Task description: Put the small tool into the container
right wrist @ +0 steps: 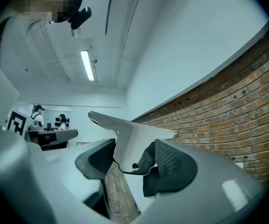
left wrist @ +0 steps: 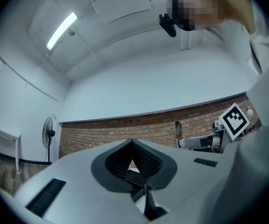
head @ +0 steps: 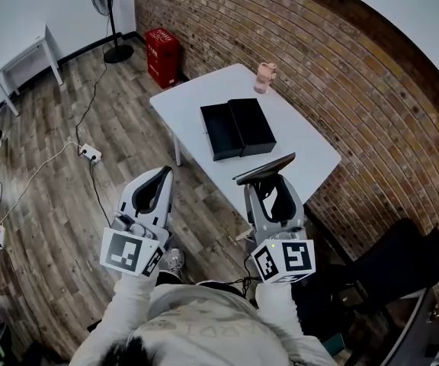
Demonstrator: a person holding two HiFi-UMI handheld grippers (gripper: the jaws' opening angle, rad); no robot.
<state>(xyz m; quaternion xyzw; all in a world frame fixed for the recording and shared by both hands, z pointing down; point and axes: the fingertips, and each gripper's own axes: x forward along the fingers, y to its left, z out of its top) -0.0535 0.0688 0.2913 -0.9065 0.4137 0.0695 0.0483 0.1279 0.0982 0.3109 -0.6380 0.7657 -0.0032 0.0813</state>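
Observation:
A black container point(head: 237, 128) lies open, in two halves, on the white table point(head: 296, 147) by the brick wall. My right gripper point(head: 269, 183) is held up in front of the table's near edge, shut on a flat grey metal tool point(head: 265, 168) that sticks out across its jaws. In the right gripper view the tool point(right wrist: 134, 139) is pinched between the ribbed pads point(right wrist: 169, 160). My left gripper point(head: 162, 172) hangs over the wooden floor left of the table; its jaws meet with nothing between them point(left wrist: 132, 143). Both grippers point upward, away from the container.
A pink mug point(head: 265, 76) stands at the table's far edge. On the floor are a red crate point(head: 162, 56), a standing fan point(head: 109, 14), a small white table point(head: 25, 59) and a power strip with cables point(head: 90, 153). A black chair point(head: 387, 265) is at my right.

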